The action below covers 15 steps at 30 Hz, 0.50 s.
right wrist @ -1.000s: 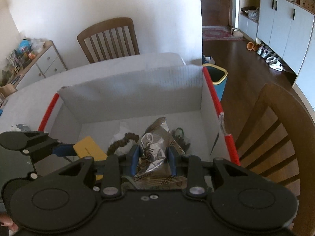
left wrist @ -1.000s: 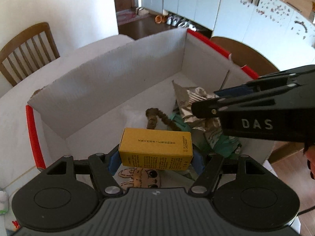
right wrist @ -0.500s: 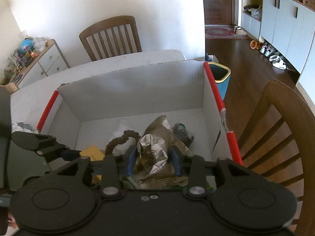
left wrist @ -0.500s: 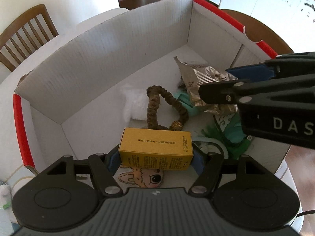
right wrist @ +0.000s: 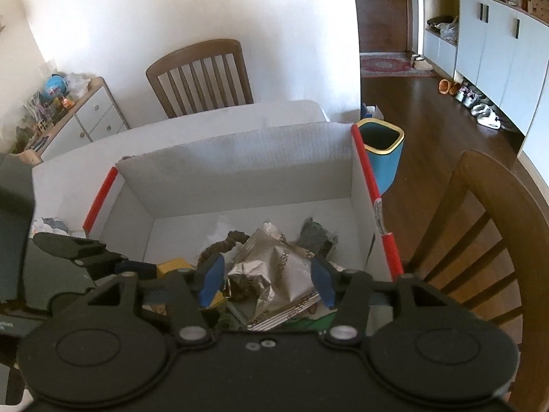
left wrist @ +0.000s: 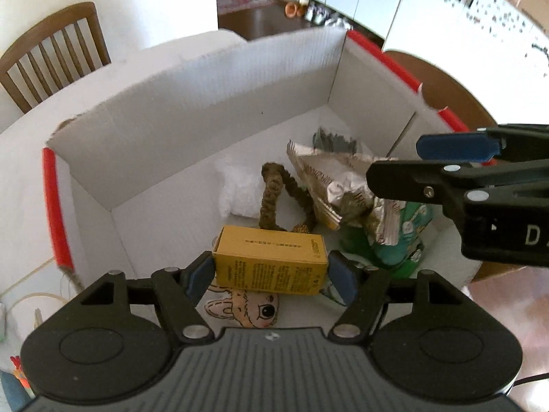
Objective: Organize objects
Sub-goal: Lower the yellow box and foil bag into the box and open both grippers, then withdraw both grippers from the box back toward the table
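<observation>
A white cardboard box (left wrist: 192,103) with red edge tape holds several things. My left gripper (left wrist: 271,276) is over its near side with its blue pads spread wide; the yellow carton (left wrist: 269,264) lies between them, apparently loose. My right gripper (right wrist: 264,279) is open above a crumpled silver snack bag (right wrist: 278,267), which lies in the box (right wrist: 240,158). The bag also shows in the left wrist view (left wrist: 336,182), under the right gripper's fingers (left wrist: 456,147). A braided brown rope (left wrist: 274,192) lies beside it.
In the box are also a white plastic wad (left wrist: 236,189), a green packet (left wrist: 394,237) and a cartoon rabbit packet (left wrist: 247,309). Wooden chairs stand behind (right wrist: 199,75) and to the right (right wrist: 494,240). A blue bin (right wrist: 381,151) stands on the floor.
My right gripper has opened and let go of the silver bag, which now lies in the box. My left gripper's pads have spread away from the yellow carton, which has sunk lower.
</observation>
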{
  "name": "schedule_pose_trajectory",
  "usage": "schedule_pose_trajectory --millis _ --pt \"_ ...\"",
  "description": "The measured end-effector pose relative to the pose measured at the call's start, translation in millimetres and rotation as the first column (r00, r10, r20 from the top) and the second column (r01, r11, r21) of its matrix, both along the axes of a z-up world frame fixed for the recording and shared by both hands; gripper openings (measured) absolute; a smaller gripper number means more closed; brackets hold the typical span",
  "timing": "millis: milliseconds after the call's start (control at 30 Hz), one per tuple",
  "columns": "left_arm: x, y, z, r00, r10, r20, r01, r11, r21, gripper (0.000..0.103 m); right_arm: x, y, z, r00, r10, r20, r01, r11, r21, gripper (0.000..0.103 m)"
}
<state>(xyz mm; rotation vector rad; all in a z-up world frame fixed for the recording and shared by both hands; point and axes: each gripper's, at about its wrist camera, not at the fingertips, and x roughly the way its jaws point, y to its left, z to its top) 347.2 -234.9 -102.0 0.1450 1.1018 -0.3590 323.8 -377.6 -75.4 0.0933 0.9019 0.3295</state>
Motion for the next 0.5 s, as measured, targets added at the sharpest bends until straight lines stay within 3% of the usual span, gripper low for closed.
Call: schedule_pose_trajectory --millis 300,500 --pt "-38.5 25.5 39.0 0.992 0.008 0.126 0.003 0.996 -0.087 0.072 -19.2 4.1 23.3 0.999 0.001 0.038 -0.002 1.0 0.025 0.064" --pt "-49.5 56.8 66.5 0.979 0.088 0.182 -0.058 0.985 -0.165 0.072 -37.1 17.1 44.6 0.998 0.003 0.07 -0.007 0.998 0.056 0.075"
